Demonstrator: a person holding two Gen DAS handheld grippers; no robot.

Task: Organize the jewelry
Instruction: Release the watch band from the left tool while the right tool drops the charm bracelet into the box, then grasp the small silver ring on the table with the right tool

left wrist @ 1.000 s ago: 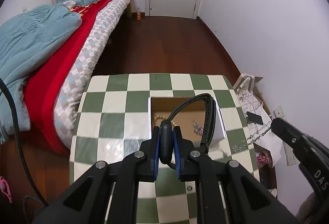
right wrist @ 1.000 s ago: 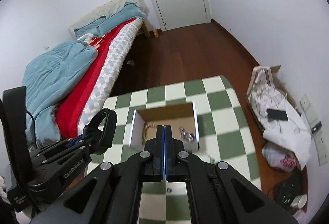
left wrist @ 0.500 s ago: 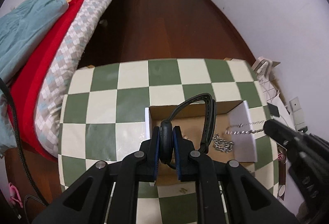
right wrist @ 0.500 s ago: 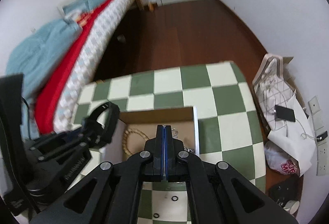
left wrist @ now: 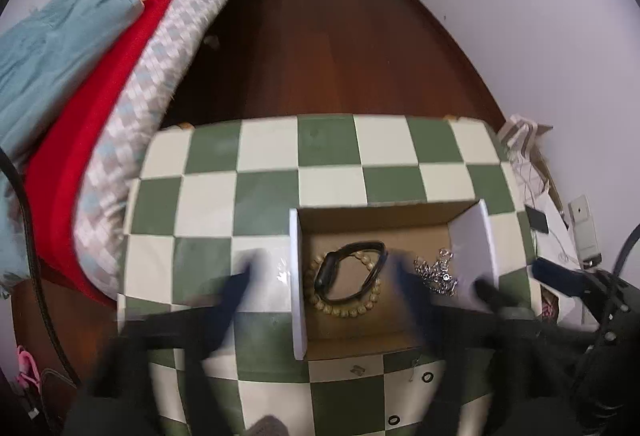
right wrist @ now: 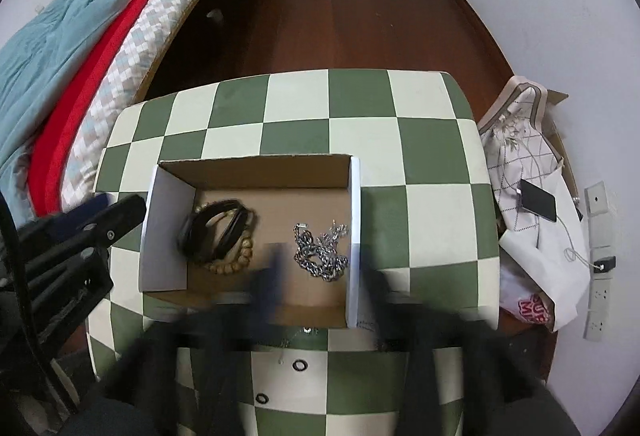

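- The bed [right wrist: 120, 20] with a red blanket and blue covers lies at the far left, beside the table [right wrist: 360, 108], which has a green-and-white checked top.
- The left claw [left wrist: 320, 288] is motion-blurred; its fingers [left wrist: 236, 288] are spread wide, one over the table left of the box, the other over the box, gripping nothing.
- The open cardboard box [right wrist: 256, 176] sits on the table.
- In its left part a black watch [right wrist: 212, 228] lies on top of a wooden bead bracelet [right wrist: 236, 260].
- In its right part a silver chain [right wrist: 324, 252] lies in a heap, apart from the watch.
- The right claw [right wrist: 316, 276] is blurred, spread across the box's right wall, empty.
- Small black rings [right wrist: 300, 365] lie on the table nearer than the box.
- A bag [right wrist: 520, 140] stands on the floor at the far right.
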